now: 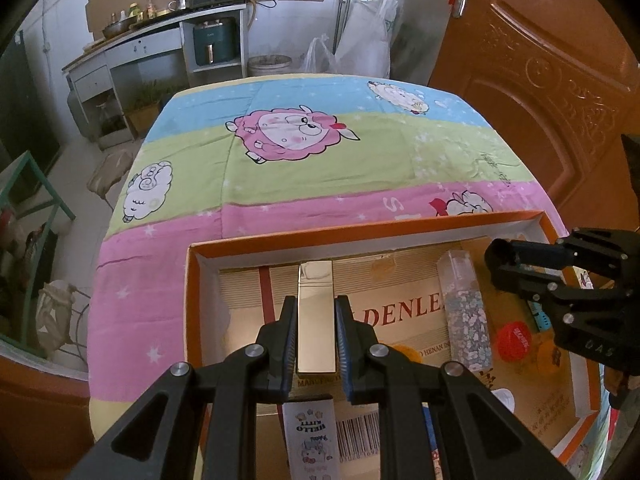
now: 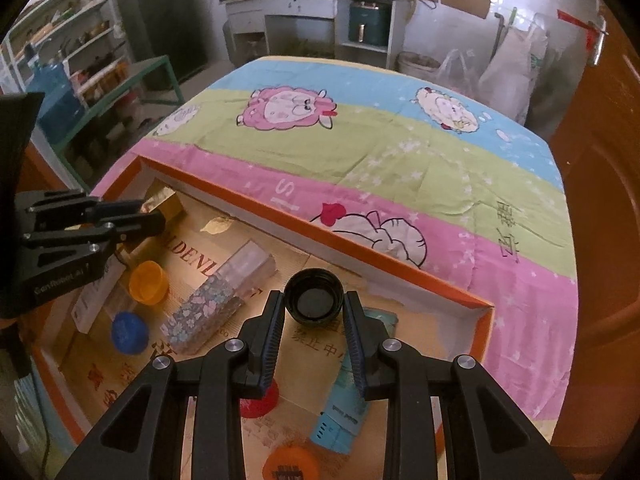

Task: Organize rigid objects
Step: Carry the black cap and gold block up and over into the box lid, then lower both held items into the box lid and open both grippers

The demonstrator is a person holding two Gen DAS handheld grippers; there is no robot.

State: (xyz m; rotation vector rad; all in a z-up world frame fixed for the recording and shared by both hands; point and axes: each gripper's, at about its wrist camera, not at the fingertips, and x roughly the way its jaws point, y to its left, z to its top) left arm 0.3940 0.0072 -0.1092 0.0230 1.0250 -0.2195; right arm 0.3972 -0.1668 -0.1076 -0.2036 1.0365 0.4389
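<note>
Left gripper (image 1: 316, 332) clamped on gold box (image 1: 316, 312), right gripper (image 2: 314, 320) clamped on black cap (image 2: 314, 298), both over orange tray (image 1: 360, 230). Glossy box may slip; cap could pop sideways.

Shiny gold rectangular box (image 1: 316, 316): clamped lengthwise between the left gripper's (image 1: 316, 320) pads, long axis toward 12 o'clock, above the tray's cardboard floor. Black round screw cap (image 2: 314, 298): open side up, pinched between the right gripper's (image 2: 314, 300) fingertips. Both over the shallow orange-rimmed cardboard tray (image 1: 360, 226).
</note>
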